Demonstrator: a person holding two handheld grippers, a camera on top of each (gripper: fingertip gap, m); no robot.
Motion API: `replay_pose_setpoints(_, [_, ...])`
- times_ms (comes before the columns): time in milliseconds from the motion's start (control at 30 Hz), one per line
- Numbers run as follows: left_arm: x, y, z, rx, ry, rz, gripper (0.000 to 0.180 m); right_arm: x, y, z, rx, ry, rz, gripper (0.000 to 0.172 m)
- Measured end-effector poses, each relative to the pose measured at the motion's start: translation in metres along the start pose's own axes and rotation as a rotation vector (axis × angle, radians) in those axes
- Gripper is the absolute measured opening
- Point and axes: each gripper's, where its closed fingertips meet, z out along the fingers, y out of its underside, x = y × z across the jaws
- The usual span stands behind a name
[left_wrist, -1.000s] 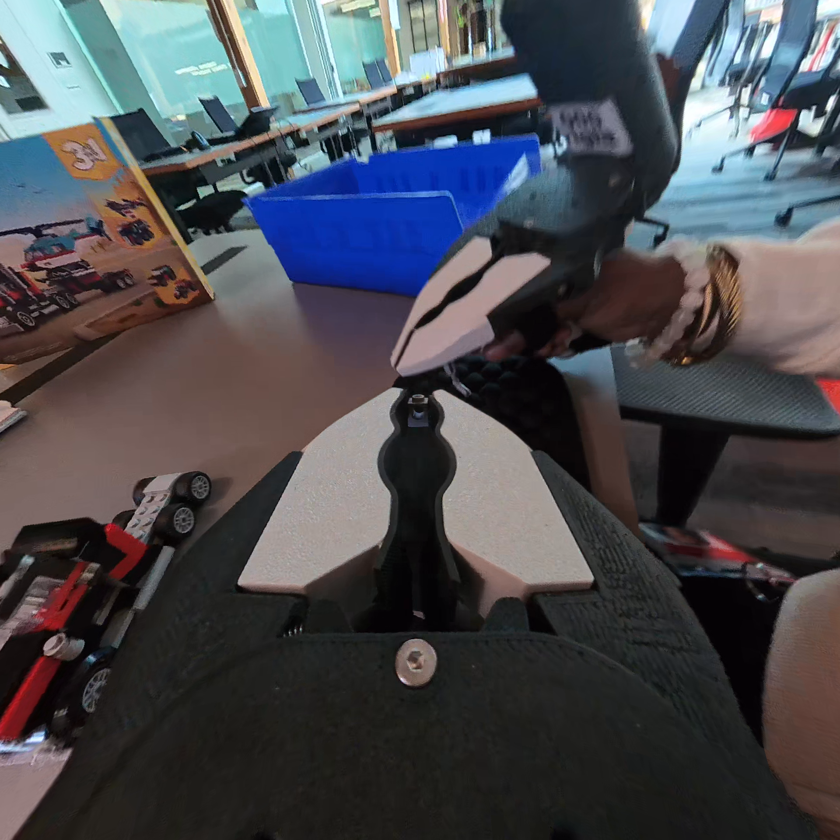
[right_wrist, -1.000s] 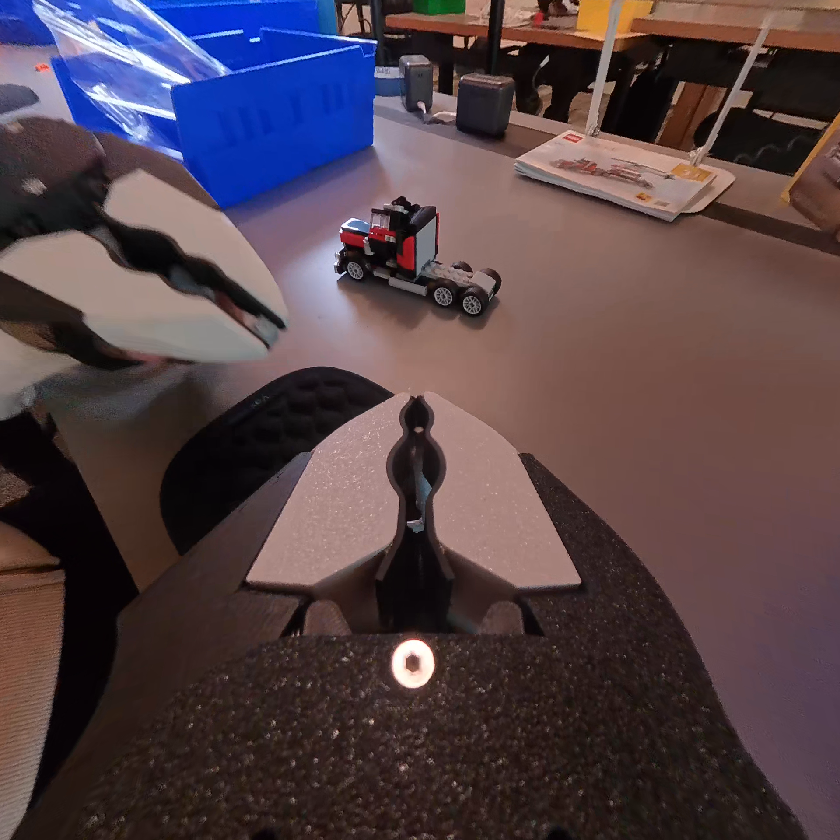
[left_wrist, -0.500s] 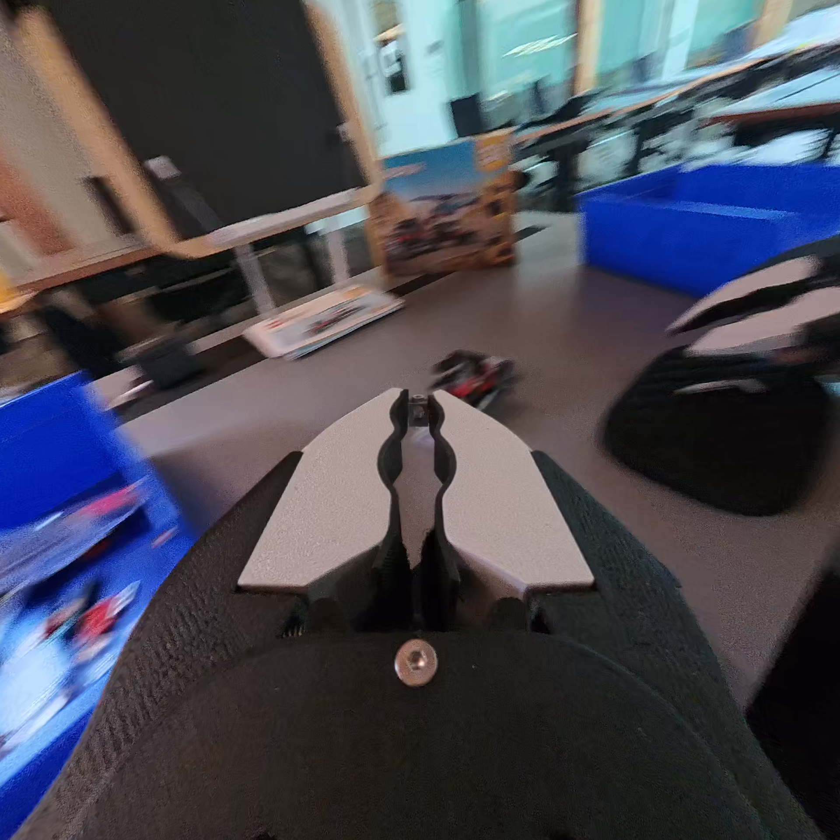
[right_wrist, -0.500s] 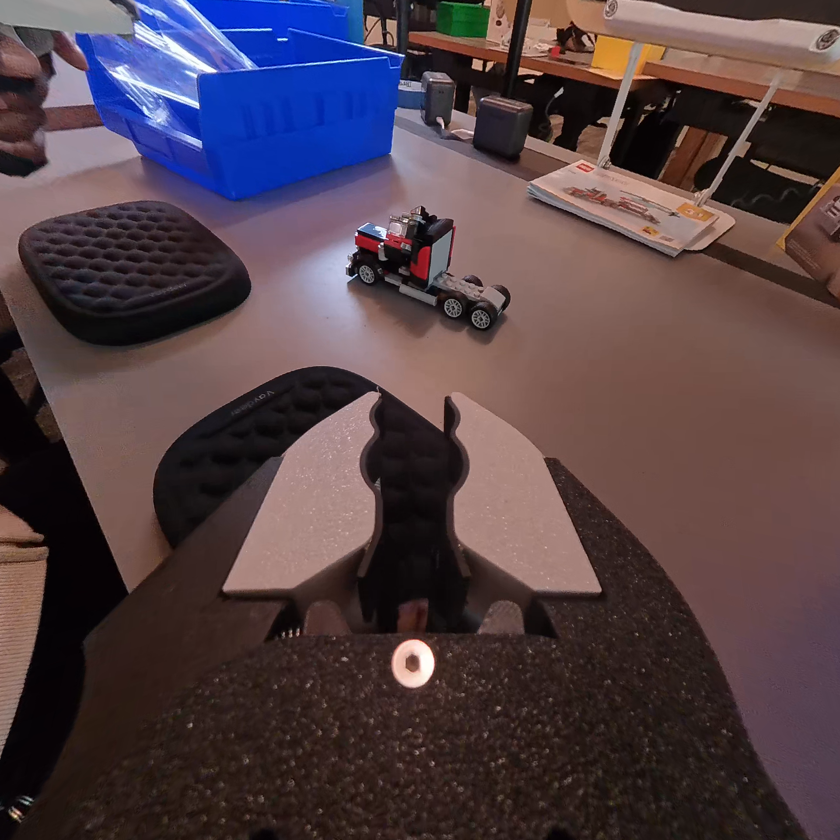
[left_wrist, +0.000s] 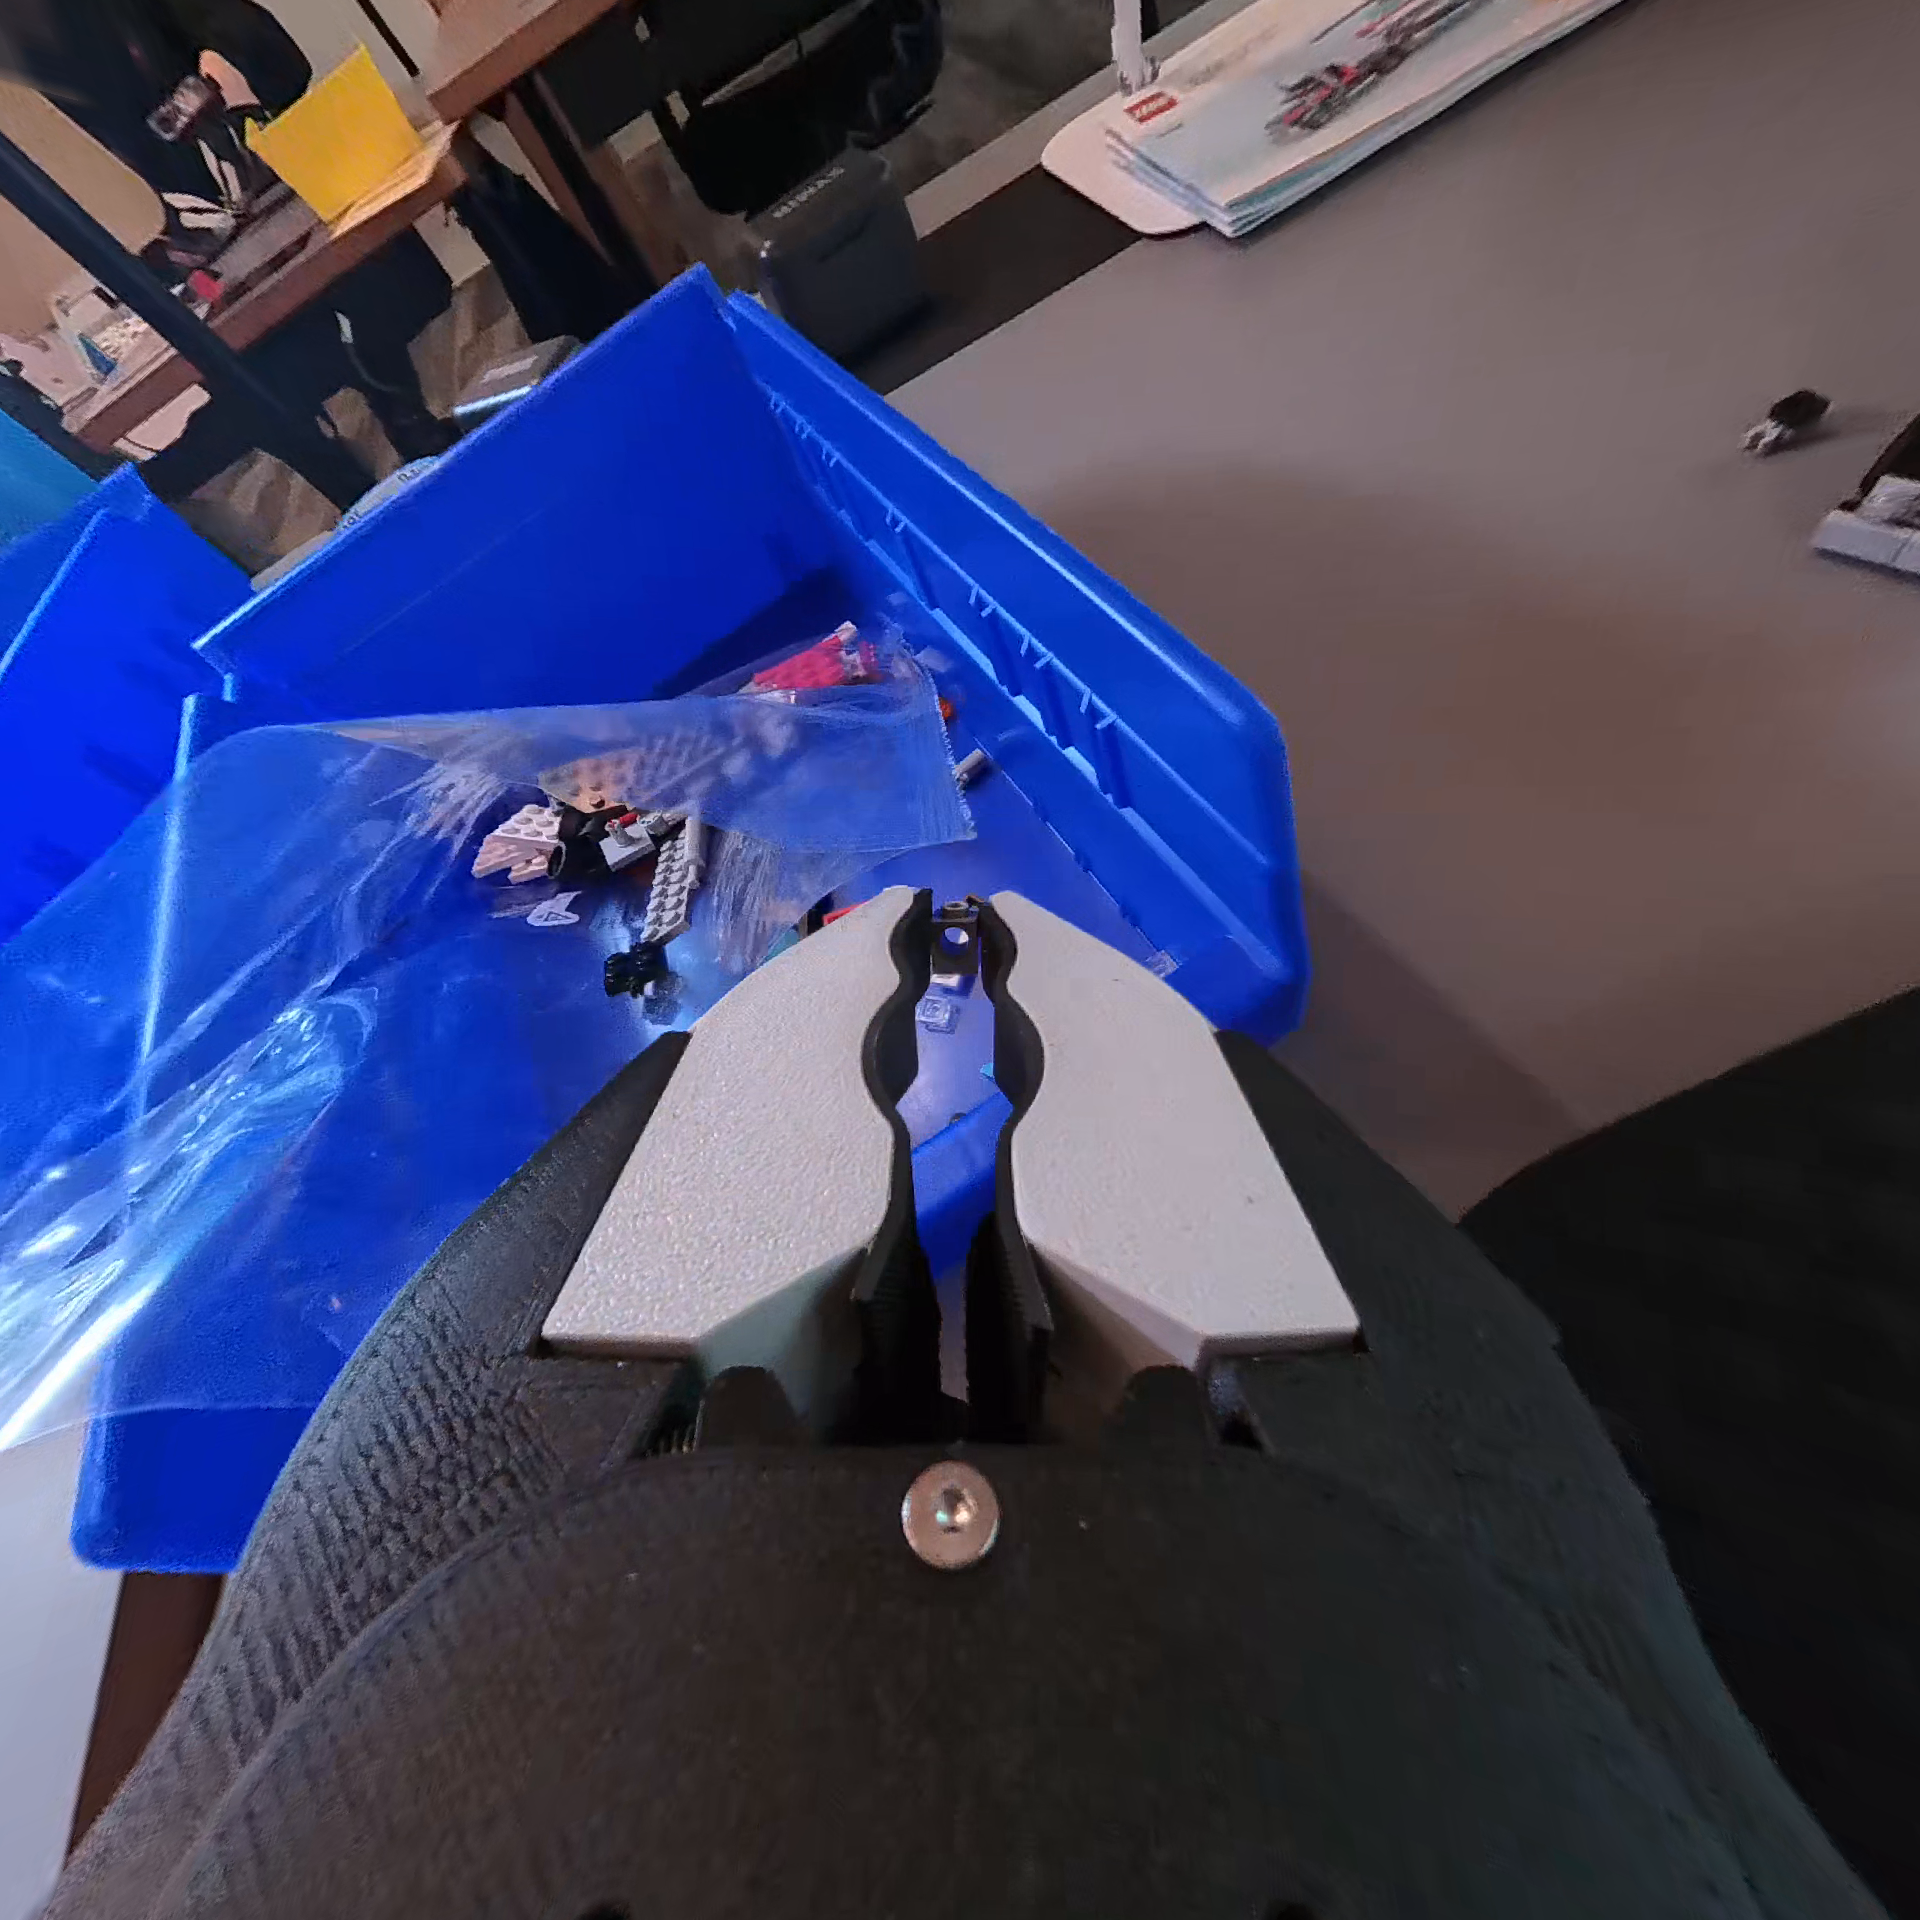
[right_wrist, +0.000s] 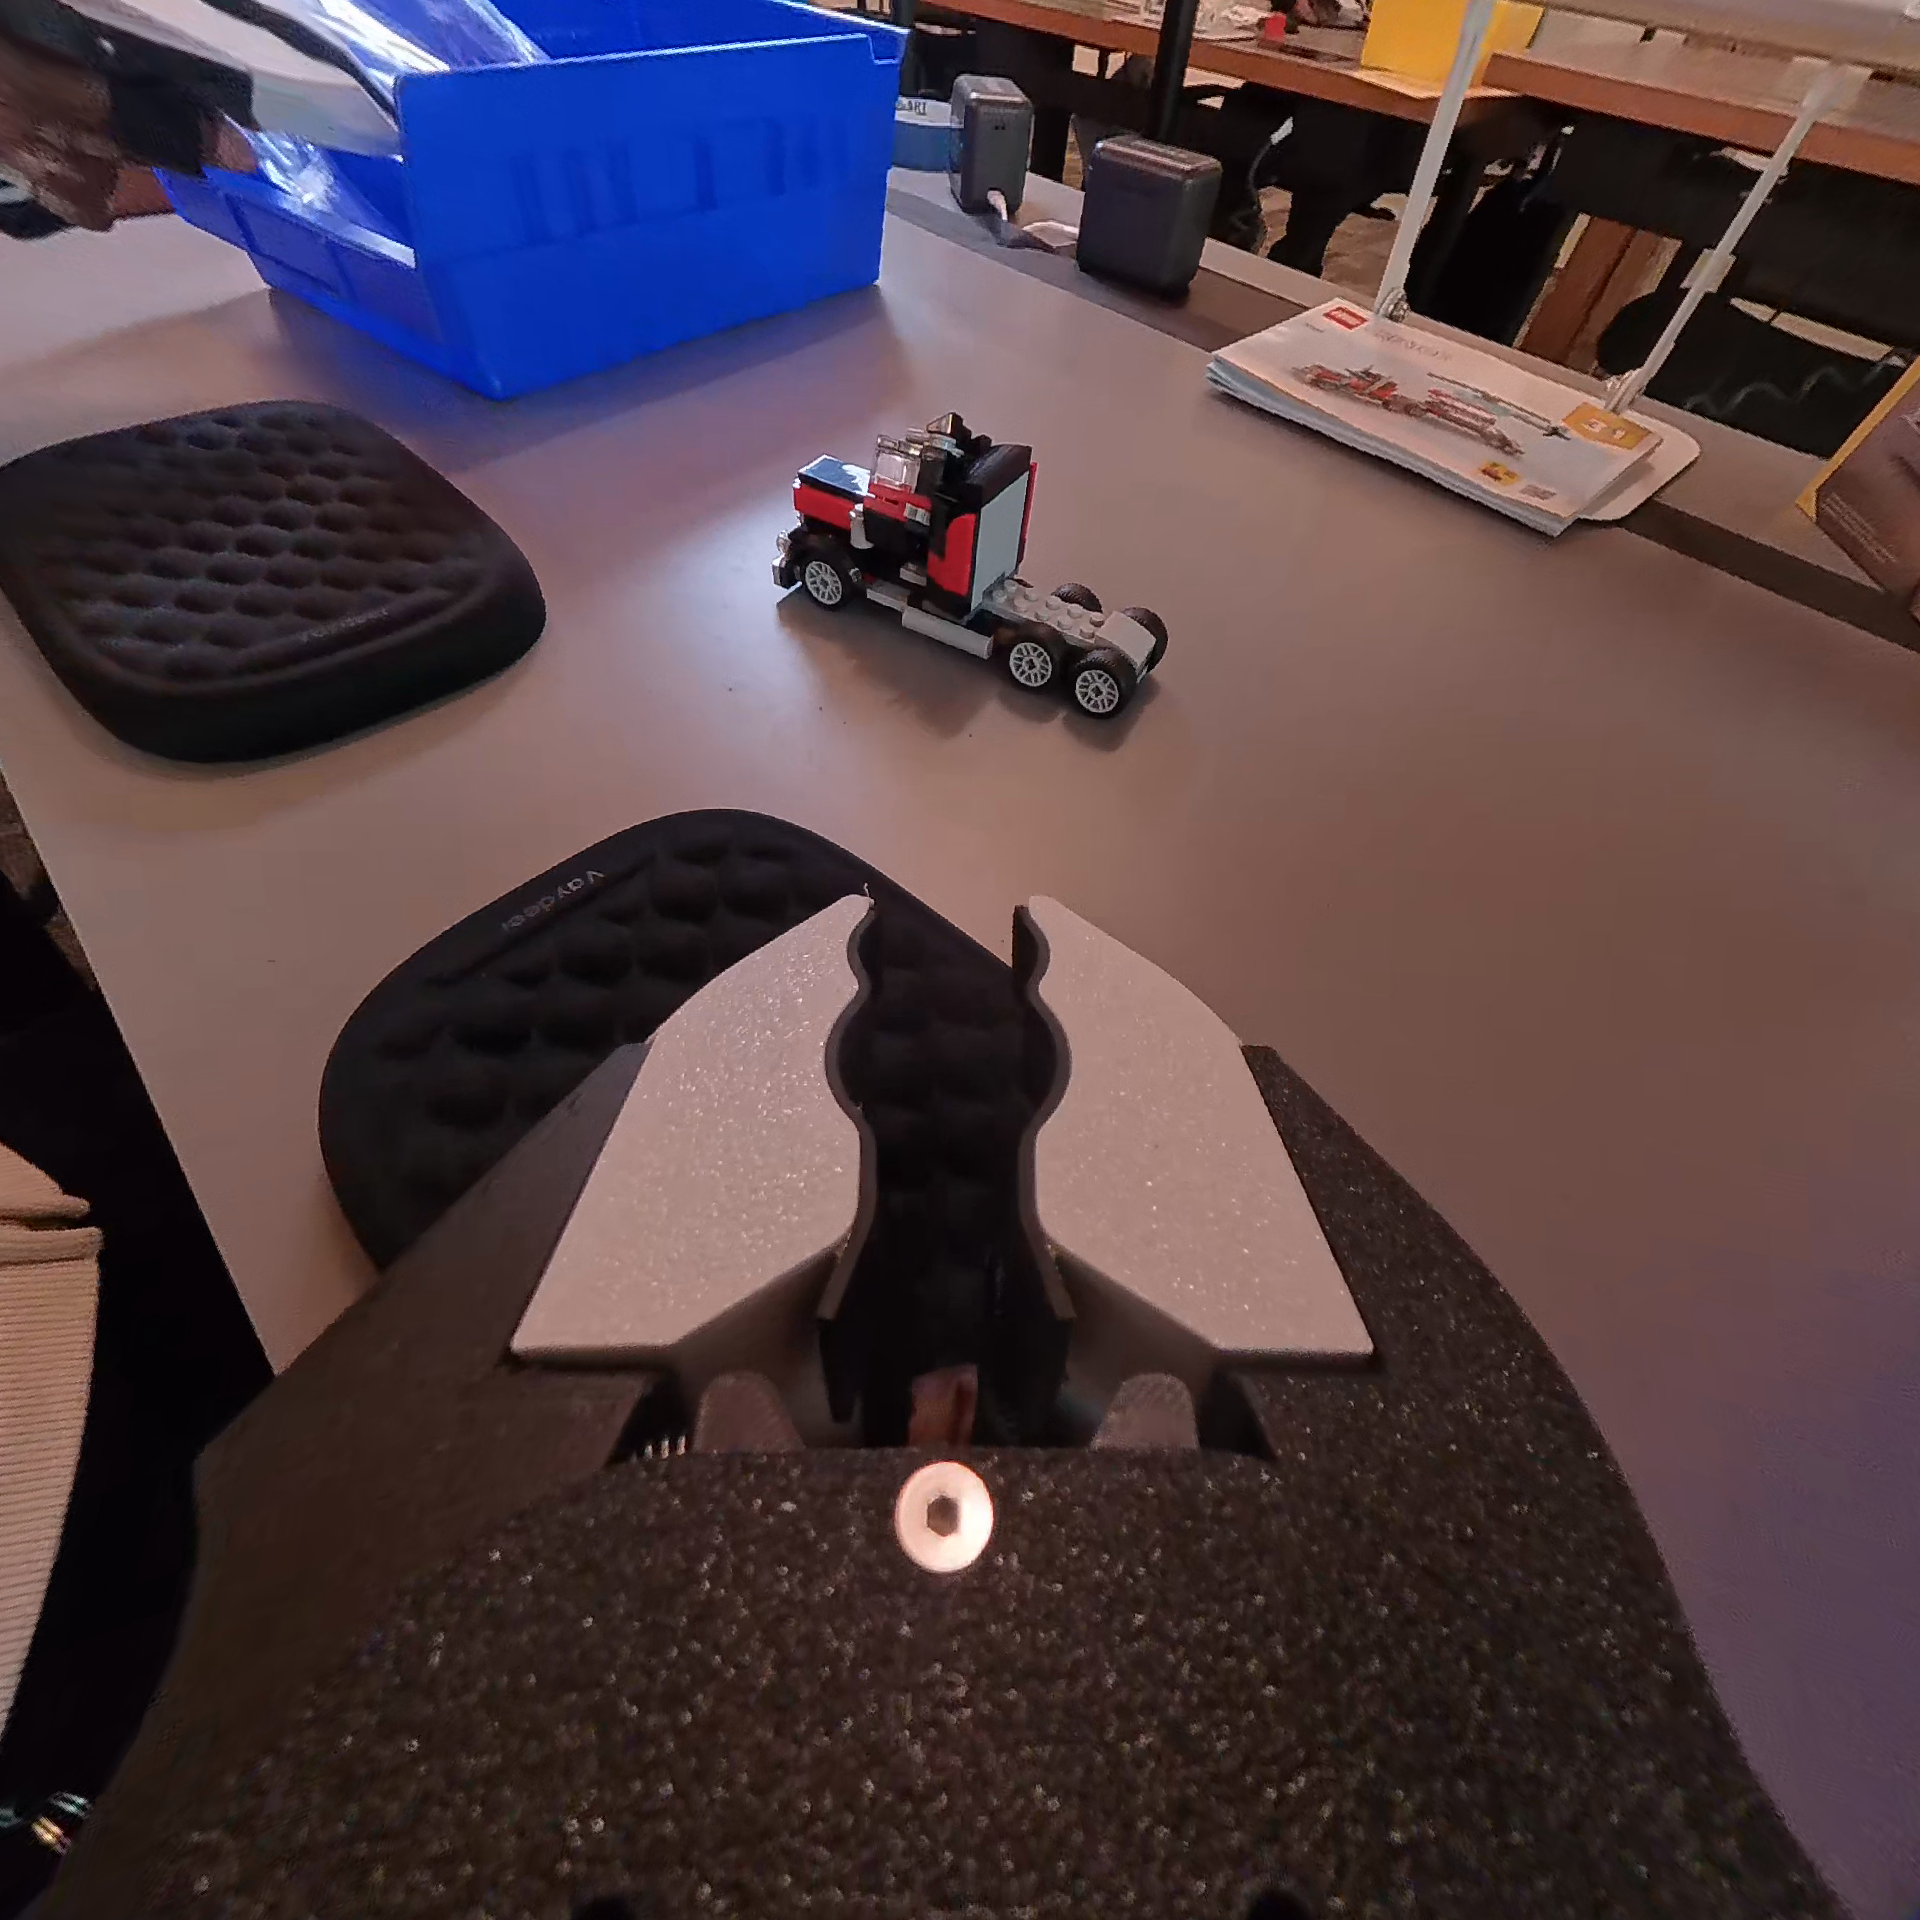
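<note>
Two tools: left tool (left_wrist: 953, 914) clamped on small dark brick (left_wrist: 954, 940), right tool (right_wrist: 940, 920) apart, bare, truck (left_wrist: 1875, 509) cut off.

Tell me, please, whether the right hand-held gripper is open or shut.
Open: the right hand-held gripper shows a clear gap between its fingertips, with only the black cushion visible beneath.

Open-plan office used as a toy-brick assembly station. A grey counter (right_wrist: 1455, 831) carries a blue parts bin (right_wrist: 623, 208), a brick-built truck (right_wrist: 966, 561), an instruction booklet (right_wrist: 1455, 416) and black padded rests (right_wrist: 249, 571). Behind it stand further wood-edged desks (right_wrist: 1558, 94), dark power units (right_wrist: 1143, 213) and carpeted floor (left_wrist: 997, 73).
</note>
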Motion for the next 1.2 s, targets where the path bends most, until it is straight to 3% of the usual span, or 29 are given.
replay_pose_setpoints(867, [0.016,0.000,0.007,0.024,0.169,-0.132,0.055,0.002,0.000,-0.001,0.014,0.004,0.023,0.023])
replay_pose_setpoints(1200, [0.027,0.014,0.000,-0.049,0.283,-0.135,0.084,0.002,0.001,-0.001,0.012,0.003,0.021,0.022])
